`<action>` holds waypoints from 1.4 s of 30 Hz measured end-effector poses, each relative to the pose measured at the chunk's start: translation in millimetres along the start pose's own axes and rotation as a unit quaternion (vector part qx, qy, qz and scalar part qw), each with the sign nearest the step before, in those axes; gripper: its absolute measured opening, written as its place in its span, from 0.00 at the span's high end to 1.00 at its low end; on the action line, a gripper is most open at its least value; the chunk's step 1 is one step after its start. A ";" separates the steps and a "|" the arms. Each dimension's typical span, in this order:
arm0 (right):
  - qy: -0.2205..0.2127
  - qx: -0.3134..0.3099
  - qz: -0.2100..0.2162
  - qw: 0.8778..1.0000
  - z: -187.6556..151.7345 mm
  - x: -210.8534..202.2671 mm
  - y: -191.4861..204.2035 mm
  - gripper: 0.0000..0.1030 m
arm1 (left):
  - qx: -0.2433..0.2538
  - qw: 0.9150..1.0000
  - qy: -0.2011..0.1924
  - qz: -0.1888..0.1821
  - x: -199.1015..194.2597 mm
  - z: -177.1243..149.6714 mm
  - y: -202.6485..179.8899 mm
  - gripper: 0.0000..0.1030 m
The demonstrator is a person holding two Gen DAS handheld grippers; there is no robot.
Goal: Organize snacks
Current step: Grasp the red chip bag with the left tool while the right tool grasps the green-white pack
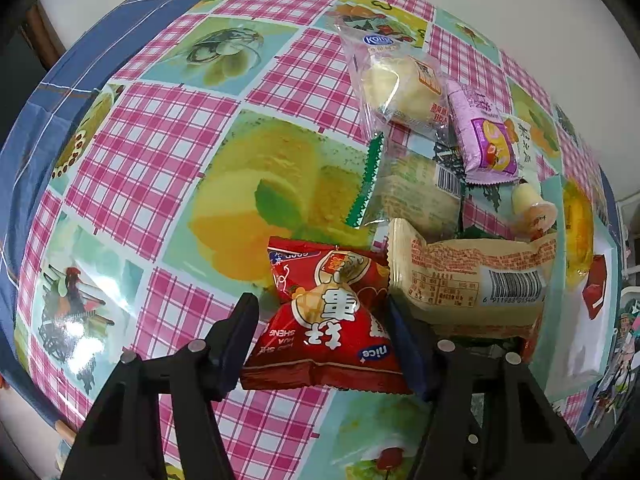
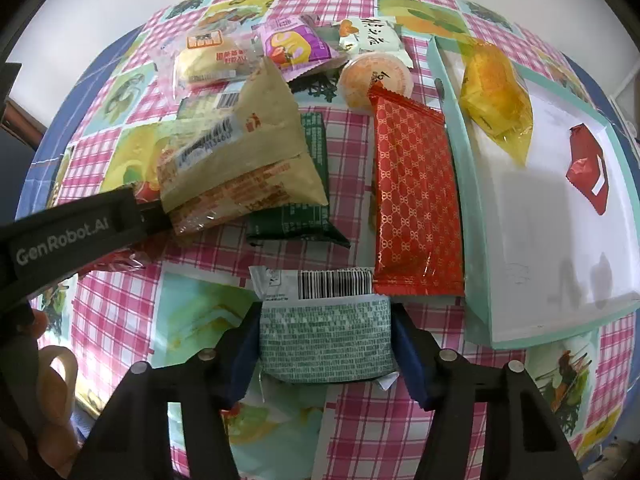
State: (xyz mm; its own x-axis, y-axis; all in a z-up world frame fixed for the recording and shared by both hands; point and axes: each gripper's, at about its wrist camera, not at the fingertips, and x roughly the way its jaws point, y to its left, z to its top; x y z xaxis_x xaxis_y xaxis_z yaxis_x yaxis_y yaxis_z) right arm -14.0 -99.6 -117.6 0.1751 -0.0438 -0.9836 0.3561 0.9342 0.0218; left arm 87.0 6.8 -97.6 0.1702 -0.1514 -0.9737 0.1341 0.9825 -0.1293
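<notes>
The left gripper [image 1: 324, 332] has its jaws pressed against both sides of a red peanut packet [image 1: 328, 320], which bulges between them on the checked tablecloth [image 1: 160, 152]. A beige packet [image 1: 472, 276] lies tight against this claw's right finger and crowds that side, and behind it sit a clear green-edged packet [image 1: 404, 192], a clear bun wrapper [image 1: 394, 84], a purple packet [image 1: 482, 136] and a small jelly cup [image 1: 534, 210]. The right gripper [image 2: 325, 342] is clamped on a pale green packet [image 2: 326, 340] with a barcode at its top edge, also low over the cloth. Just beyond it lie a red patterned packet [image 2: 416, 200] and a dark green packet [image 2: 308, 200], half covered by the beige packet [image 2: 248, 164]. The left gripper's dark body [image 2: 76, 232] reaches in from the left of this view and hides the red packet almost wholly. To the right is a white tray [image 2: 452, 152] with a teal rim, holding a yellow wrapped cake [image 2: 496, 96] and a small red packet [image 2: 590, 172]; the red patterned packet lies just beside its rim. The tray's far side is cut off in the left view, and small print on the packets cannot be read.
</notes>
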 end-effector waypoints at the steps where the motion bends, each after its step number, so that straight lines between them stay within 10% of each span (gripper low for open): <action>1: -0.001 0.000 -0.001 1.000 0.6 -0.6 0.4 0.42 | -0.003 1.000 -0.002 -0.003 -5.5 0.3 3.9 0.37; 15: -0.024 0.017 0.020 0.999 -0.4 -32.3 -8.4 0.43 | -0.042 0.998 -0.035 0.009 -38.8 9.2 28.5 0.46; 23: -0.057 0.021 0.039 0.997 -6.4 -68.1 -18.5 0.43 | -0.053 0.996 -0.072 -0.003 -65.1 10.2 31.9 0.72; 31: -0.056 0.021 0.031 0.998 -10.3 -71.9 -20.9 0.43 | -0.051 0.999 -0.020 0.005 -38.8 4.6 30.6 0.72; 35: -0.052 0.019 0.028 0.998 -10.7 -64.5 -19.2 0.43 | -0.065 0.998 -0.004 0.002 -31.1 3.1 35.2 0.44; 42: -0.041 0.017 0.024 0.999 -10.1 -61.4 -20.1 0.43 | -0.037 0.999 0.008 0.005 -28.2 -2.7 24.5 0.43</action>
State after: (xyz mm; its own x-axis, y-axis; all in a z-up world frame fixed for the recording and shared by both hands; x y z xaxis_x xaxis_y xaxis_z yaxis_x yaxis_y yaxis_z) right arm -41.2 -112.1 -59.4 0.2672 -0.0304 -0.9632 0.3771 0.9231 0.0754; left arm 82.9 35.3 -73.7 0.1550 -0.1409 -0.9778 0.0594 0.9893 -0.1331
